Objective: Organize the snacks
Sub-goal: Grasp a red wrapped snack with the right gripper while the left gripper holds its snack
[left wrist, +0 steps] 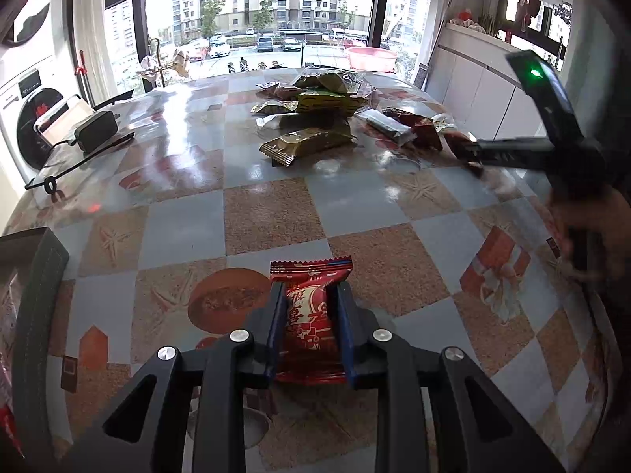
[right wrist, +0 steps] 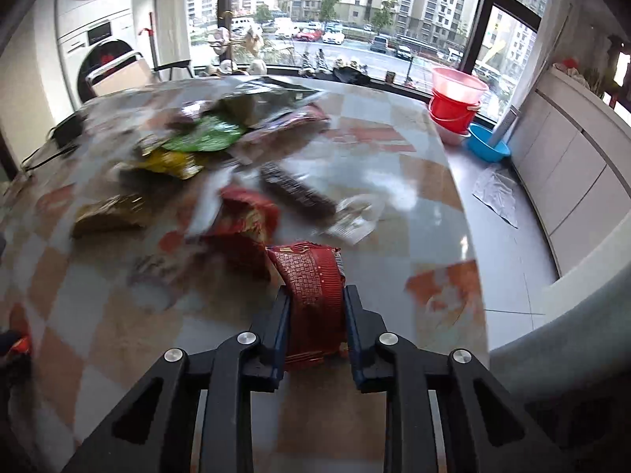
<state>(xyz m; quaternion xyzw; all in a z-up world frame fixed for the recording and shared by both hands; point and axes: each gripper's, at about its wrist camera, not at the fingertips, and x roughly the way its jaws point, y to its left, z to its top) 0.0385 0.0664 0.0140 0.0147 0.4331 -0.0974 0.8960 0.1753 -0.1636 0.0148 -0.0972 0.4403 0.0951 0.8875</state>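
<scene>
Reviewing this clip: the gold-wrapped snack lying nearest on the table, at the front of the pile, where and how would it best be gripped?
Probably across the puffed middle of the gold-wrapped snack, from above. It lies flat on the table, so only a top approach gets fingers on both long edges. Its crimped near end is thin and may slip. Its near side is free; other packets crowd behind it.

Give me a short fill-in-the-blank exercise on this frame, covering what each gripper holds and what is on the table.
1. The left gripper is shut on a snack packet whose wrapper is ____ in colour.
2. The right gripper is ____ on a red packet.
3. The loose pile of snacks lies on a table with a ____ pattern.
4. Beyond the table's far right edge, the stacked buckets are ____ in colour.

Missing words: red; shut; checkered; red
</scene>
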